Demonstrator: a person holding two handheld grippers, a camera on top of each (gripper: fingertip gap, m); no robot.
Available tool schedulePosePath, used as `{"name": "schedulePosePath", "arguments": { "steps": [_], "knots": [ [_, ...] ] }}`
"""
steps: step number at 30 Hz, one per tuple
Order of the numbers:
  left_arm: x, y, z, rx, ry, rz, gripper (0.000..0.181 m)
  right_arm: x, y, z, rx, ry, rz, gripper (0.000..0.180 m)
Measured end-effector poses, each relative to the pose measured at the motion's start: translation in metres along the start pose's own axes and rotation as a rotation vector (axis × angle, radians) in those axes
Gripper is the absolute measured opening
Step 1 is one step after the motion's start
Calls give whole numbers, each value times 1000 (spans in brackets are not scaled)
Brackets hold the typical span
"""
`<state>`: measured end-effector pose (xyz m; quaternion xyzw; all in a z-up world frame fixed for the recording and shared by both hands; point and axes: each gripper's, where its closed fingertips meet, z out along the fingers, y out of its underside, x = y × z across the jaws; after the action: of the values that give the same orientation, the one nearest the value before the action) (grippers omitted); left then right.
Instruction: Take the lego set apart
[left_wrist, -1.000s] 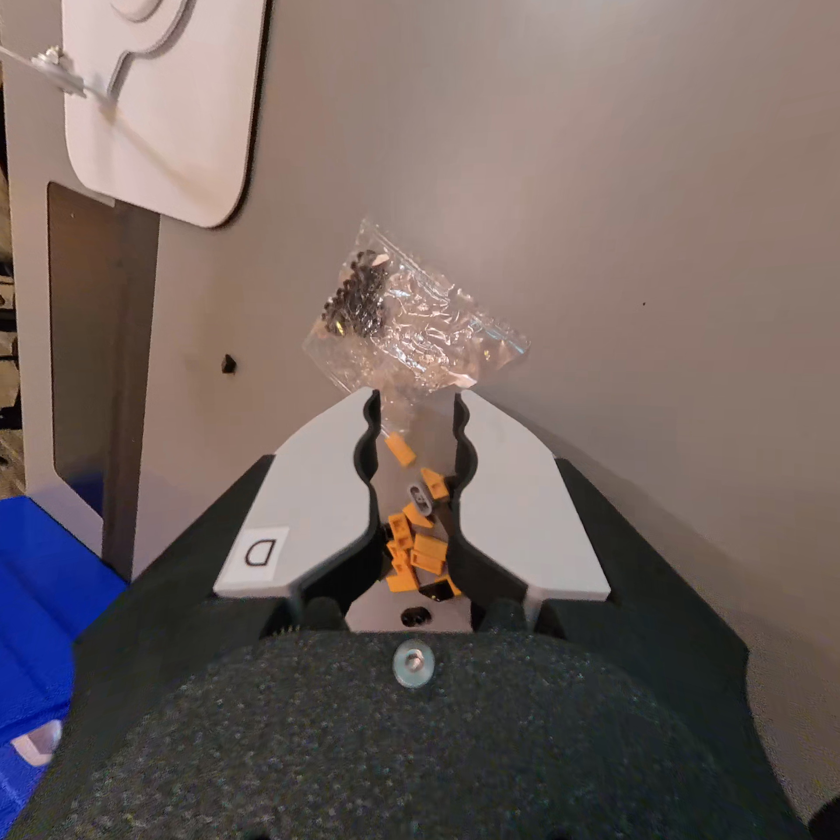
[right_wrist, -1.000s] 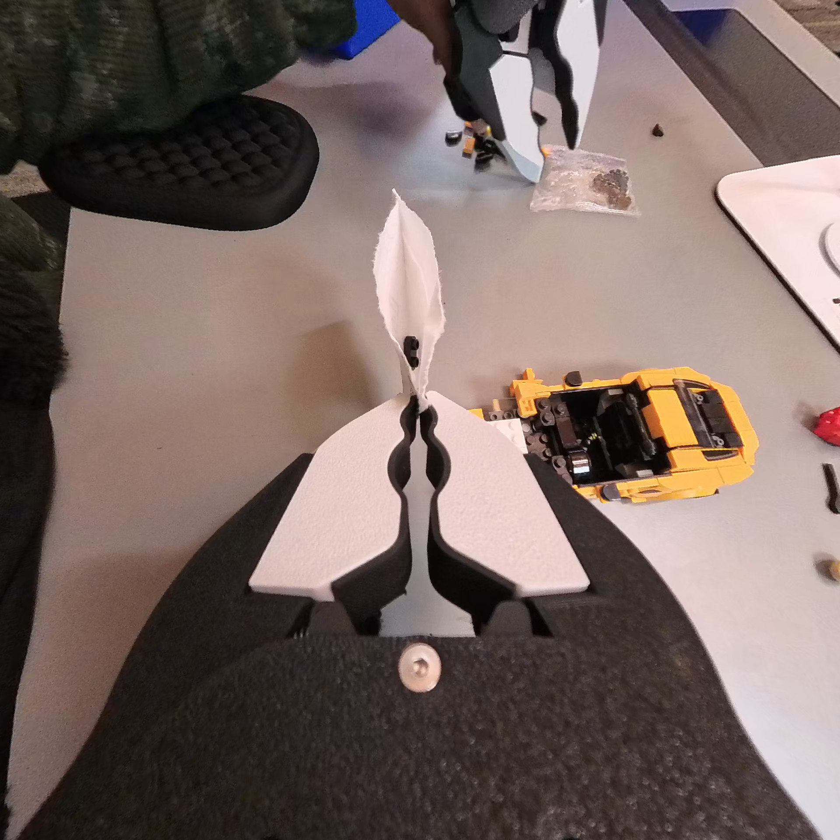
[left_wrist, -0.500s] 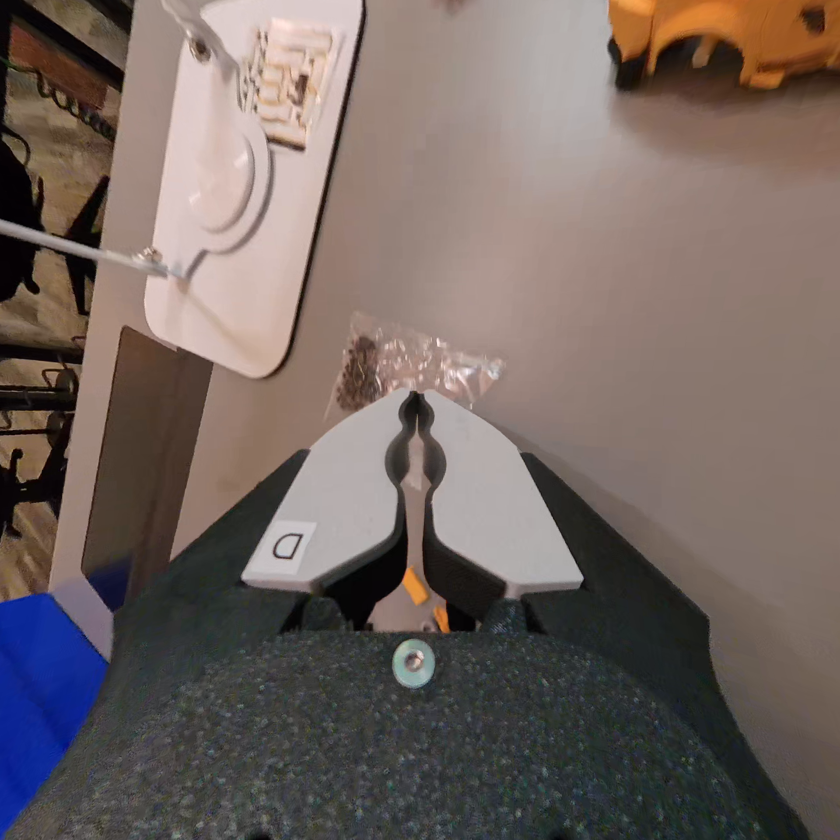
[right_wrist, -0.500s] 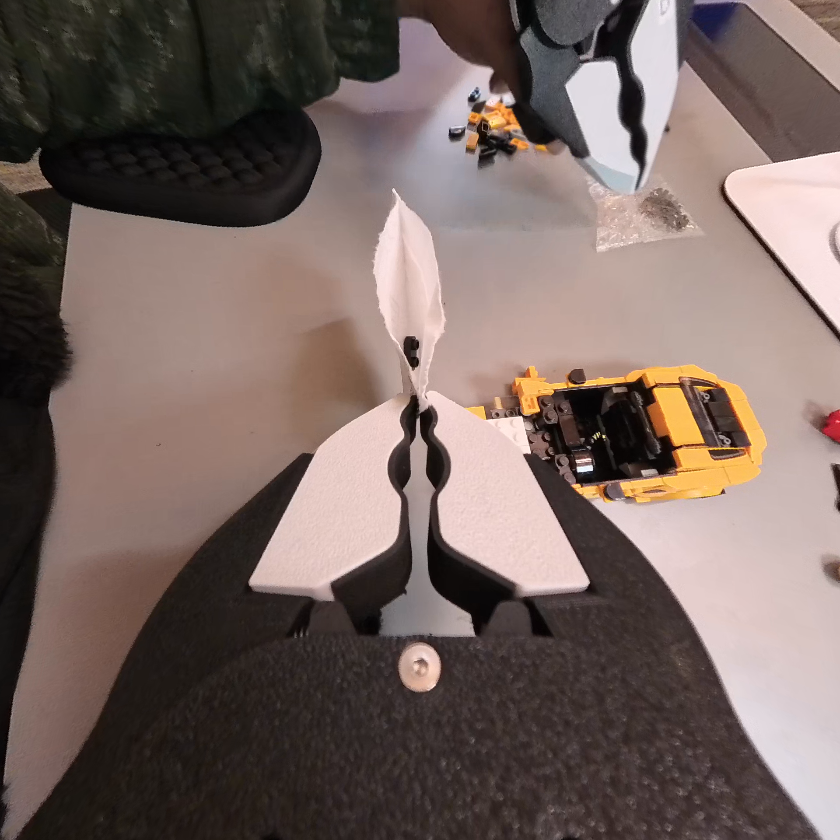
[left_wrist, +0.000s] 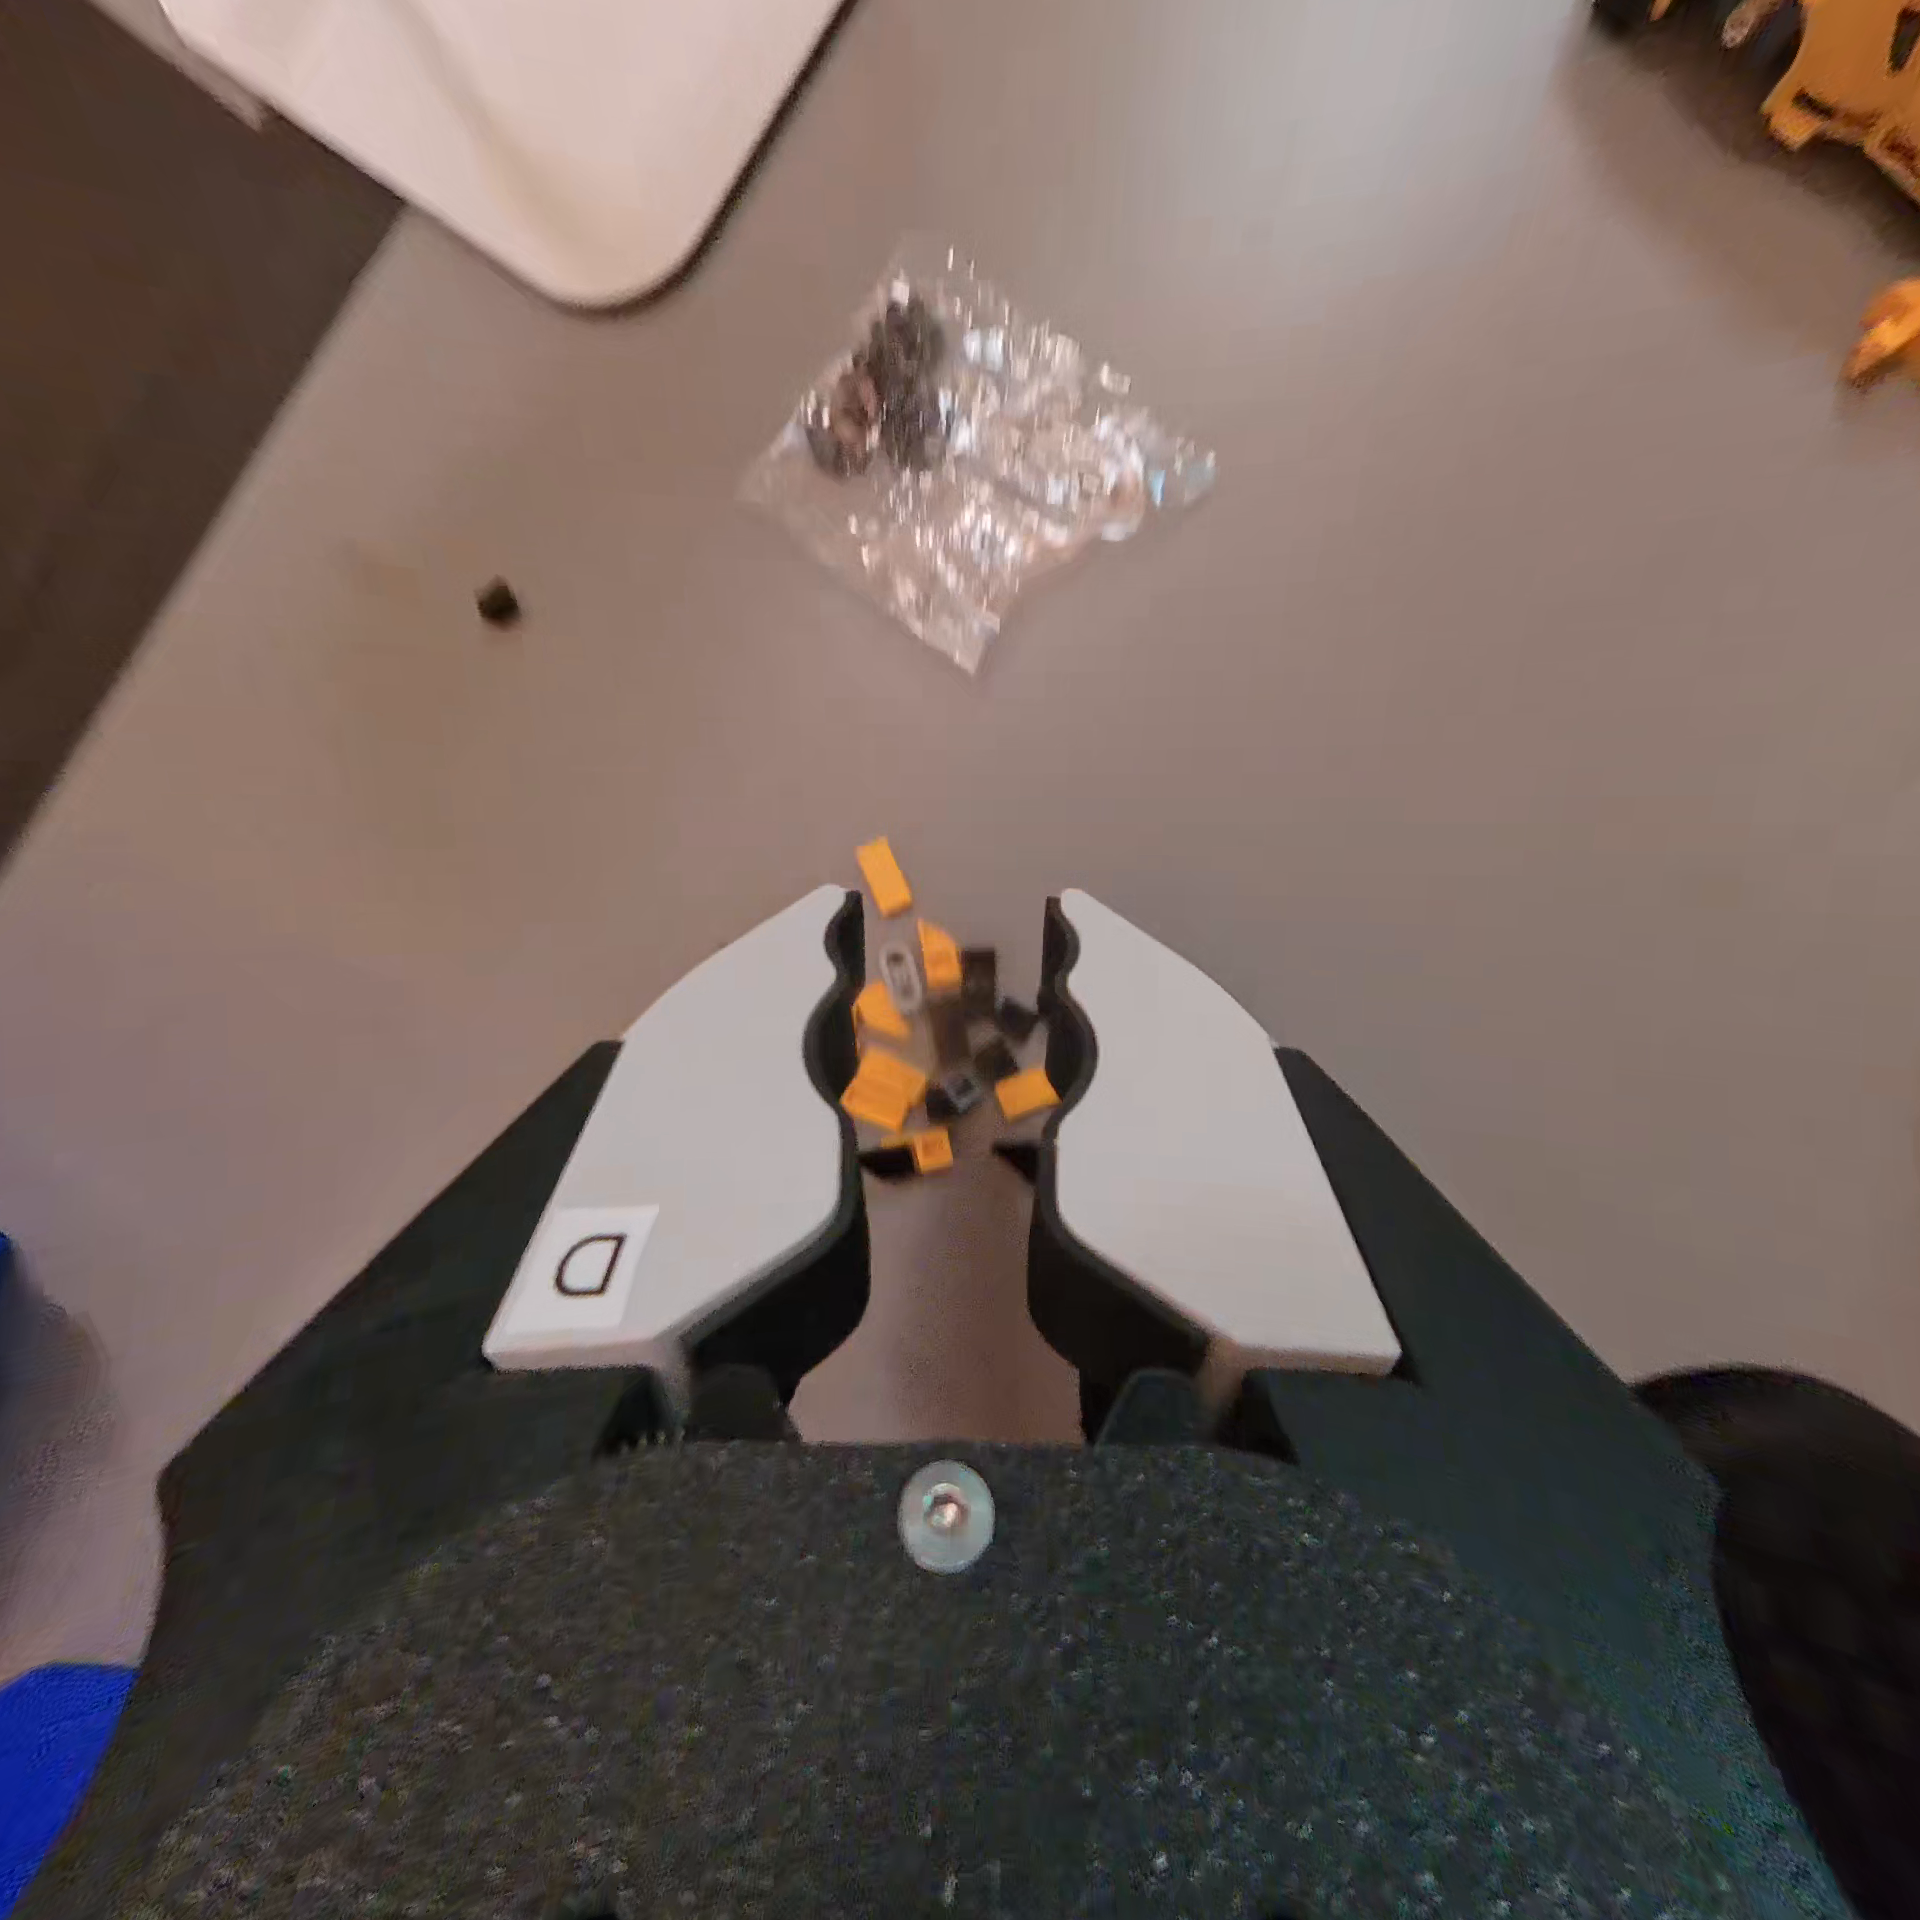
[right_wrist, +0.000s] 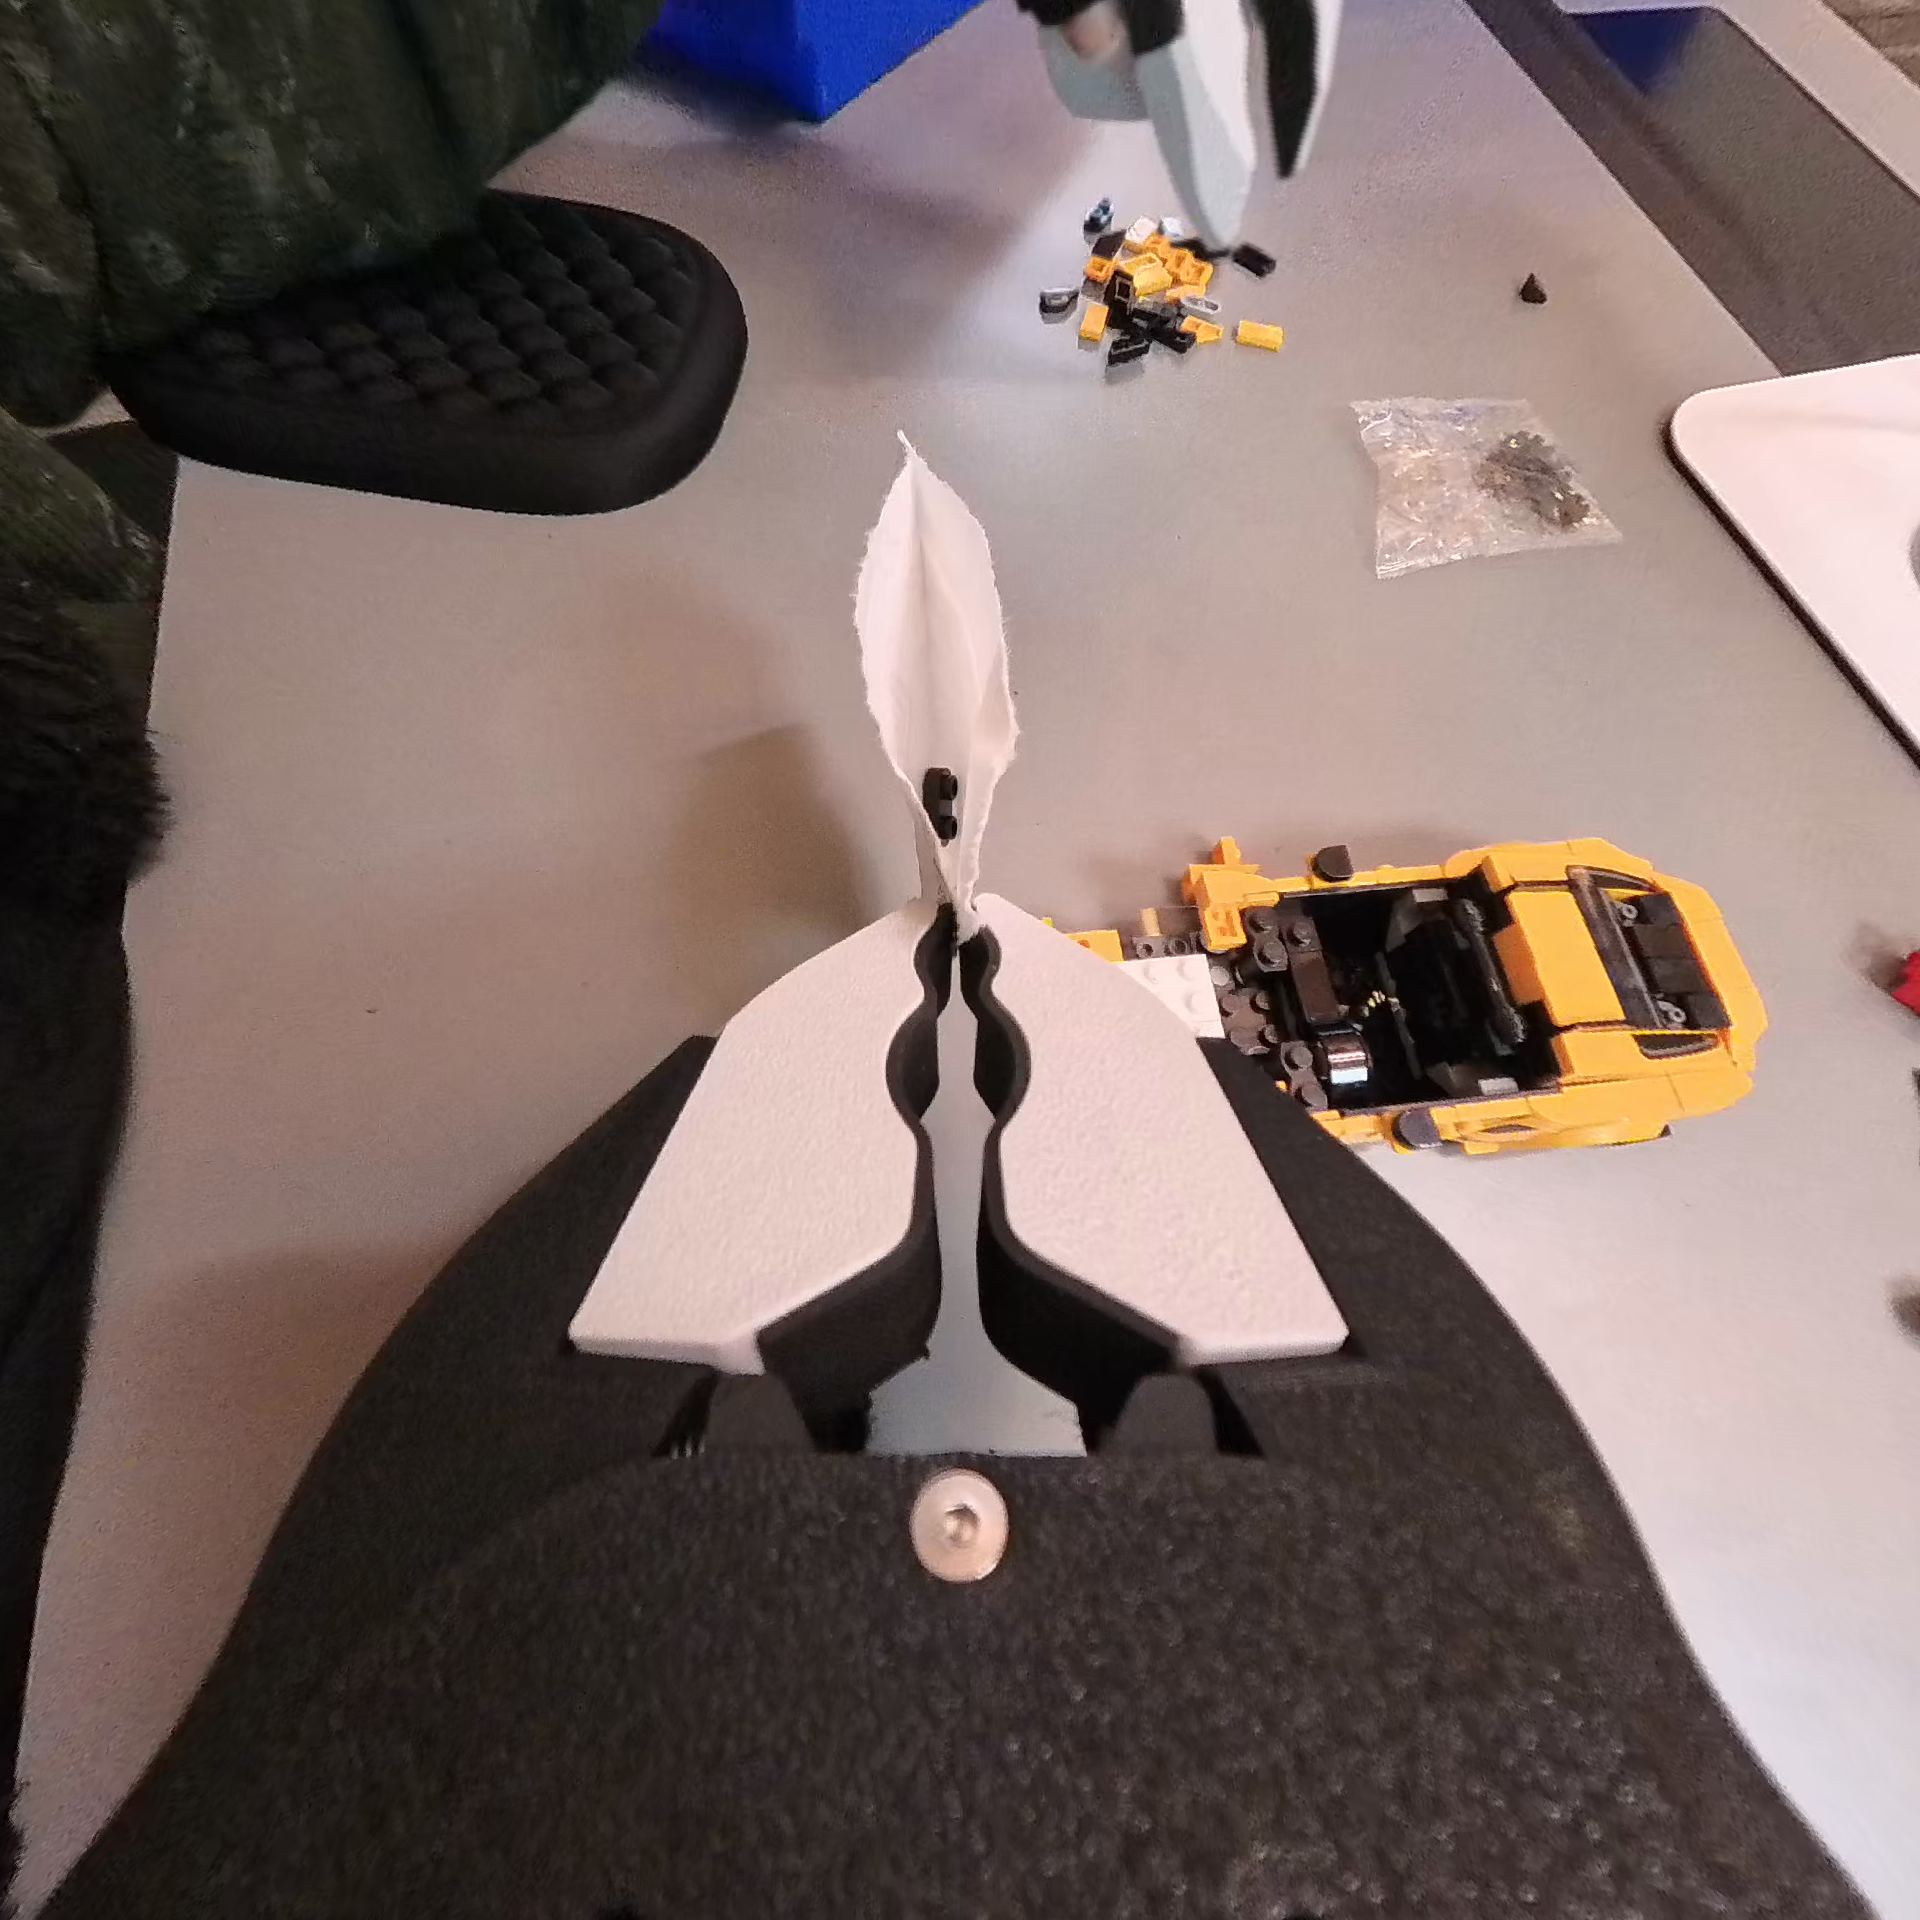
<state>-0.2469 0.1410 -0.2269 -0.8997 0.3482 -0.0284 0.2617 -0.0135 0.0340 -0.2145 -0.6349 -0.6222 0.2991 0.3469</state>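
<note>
Right gripper (right_wrist: 958, 914) sits nearest in its own view, its jaws pressed almost together at the tips and pinching the bottom of a white leaf-shaped scrap (right_wrist: 932, 655) that stands upright above them; a small black two-stud piece (right_wrist: 940, 803) shows against the scrap's lower part, though whether it is stuck to it I cannot tell. Just to the right of that gripper lies the yellow lego car (right_wrist: 1455, 987) on the grey table (right_wrist: 520, 831), its top off so the black interior shows, with a white plate and small dark pieces at its near end; a red bit (right_wrist: 1903, 982) lies at the right edge. Left gripper (left_wrist: 951, 909) has its jaws spread apart with nothing between them, poised over a pile of loose yellow and black bricks (left_wrist: 935, 1029); from the right wrist view the same pile (right_wrist: 1153, 296) lies on the table under that gripper's tips (right_wrist: 1242, 177). Beyond the pile rests a clear plastic bag (left_wrist: 977, 457) holding dark small parts; a lone black piece (left_wrist: 499, 601) lies off to its left; a white board (left_wrist: 499, 135) with a rounded corner lies farther back. A black textured pad (right_wrist: 436, 353) rests at the table's edge beside a person's dark green sleeve (right_wrist: 229, 156); a blue bin (right_wrist: 800, 47) stands farthest off.
</note>
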Motion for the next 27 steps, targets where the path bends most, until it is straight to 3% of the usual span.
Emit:
{"name": "schedulePosePath", "arguments": {
  "steps": [4,12,17,24,27],
  "knots": [
    [-4,28,5,-50,49,-89,33,-1,1,1,-3,-3,0,1],
    [-3,35,28,-62,99,-107,38,-2,2,3,-7,-7,1,1],
    [-2,35,31,-66,109,-106,23,-3,3,3,-9,-13,3,1],
    [0,35,30,-67,111,-89,23,-3,4,4,-11,-17,5,1],
    [1,31,24,-33,120,-88,15,-2,3,3,-9,-16,6,1]
  ]
}}
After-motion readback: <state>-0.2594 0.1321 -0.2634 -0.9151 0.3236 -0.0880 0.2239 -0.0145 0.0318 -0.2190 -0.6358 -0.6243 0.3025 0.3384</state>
